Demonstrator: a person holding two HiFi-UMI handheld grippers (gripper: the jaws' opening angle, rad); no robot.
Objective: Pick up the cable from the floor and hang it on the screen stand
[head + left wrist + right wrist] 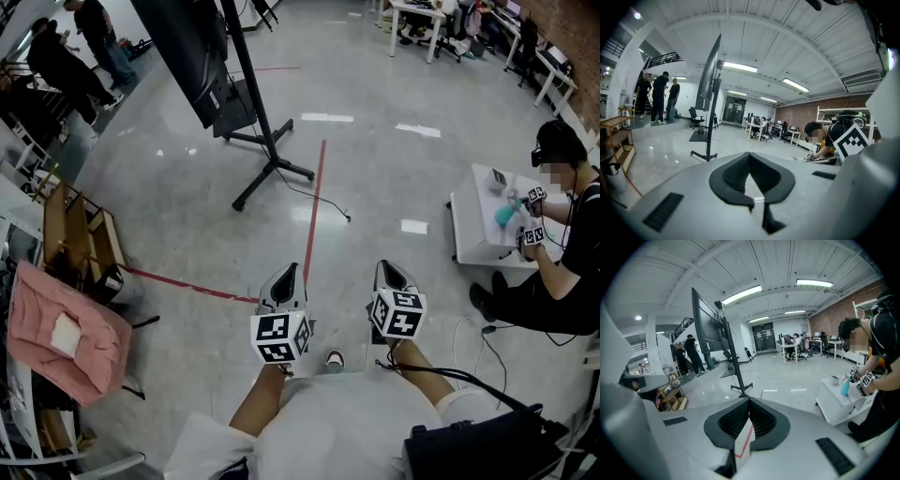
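At the far left of the head view, a pink cloth [56,333] lies draped over something beside a wooden shelf [80,230]. Further back on that side, a few people [70,56] stand together.

Next comes the screen stand [267,141], a dark pole on spreading feet that carries a large dark screen [187,52] tilted over to the left. The cable [333,206] lies on the grey floor [187,187]. It is a thin dark line that runs from the foot of the stand rightward, crosses a red tape line [319,178] and ends loose on the floor. It is well apart from both tools and nothing touches it.

Low in the middle, the left tool [289,270] points ahead over the floor. The left gripper view shows its jaws pressed together with nothing between them [750,154]. Just to its right, the right tool [384,266] points the same way. Its jaws are likewise pressed together and empty [749,400], with the floor and the red tape line showing beyond them.

At the right stands a white desk [473,239] with a teal bottle [506,214] on it. A seated person in black [562,253] works there.
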